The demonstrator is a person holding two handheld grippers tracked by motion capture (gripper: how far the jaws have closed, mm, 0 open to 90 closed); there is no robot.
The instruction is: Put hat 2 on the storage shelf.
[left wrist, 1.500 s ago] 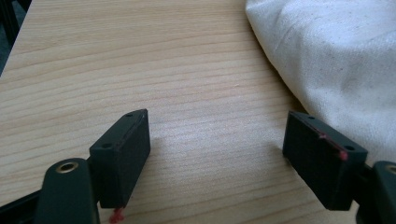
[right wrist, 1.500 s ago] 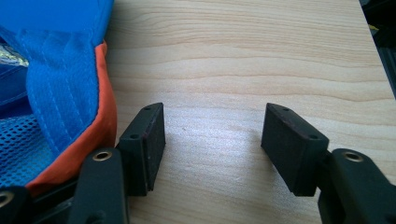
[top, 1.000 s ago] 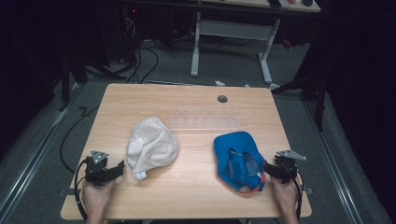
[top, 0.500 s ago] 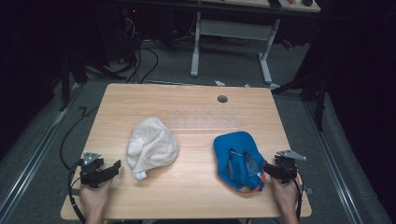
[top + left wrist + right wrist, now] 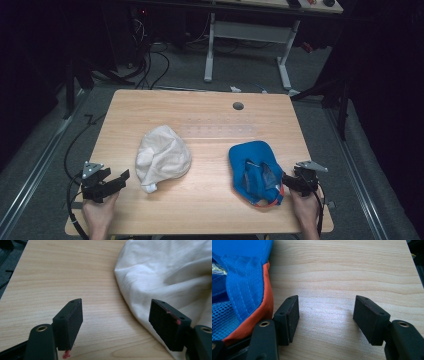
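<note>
The crumpled white cloth hat (image 5: 163, 158) lay on the pale wooden table (image 5: 210, 120), left of the blue cap with orange brim edging and mesh lining (image 5: 255, 171), the two well apart. Compared with a second ago, the left gripper (image 5: 122, 176) had lifted off the table beside the white hat and sat a little farther from it, its jaws shifting slightly in width but remaining wide. This reads as a release or repositioning, not a grasp; the hat itself had not moved.

In the left gripper view, the left gripper (image 5: 116, 315) held its jaws wide apart, nothing between them, one jaw over the hat's edge without evident contact. The right gripper (image 5: 325, 313) stood equally wide, empty, bare wood between the jaws, its one jaw just beside the blue cap's orange brim.
</note>
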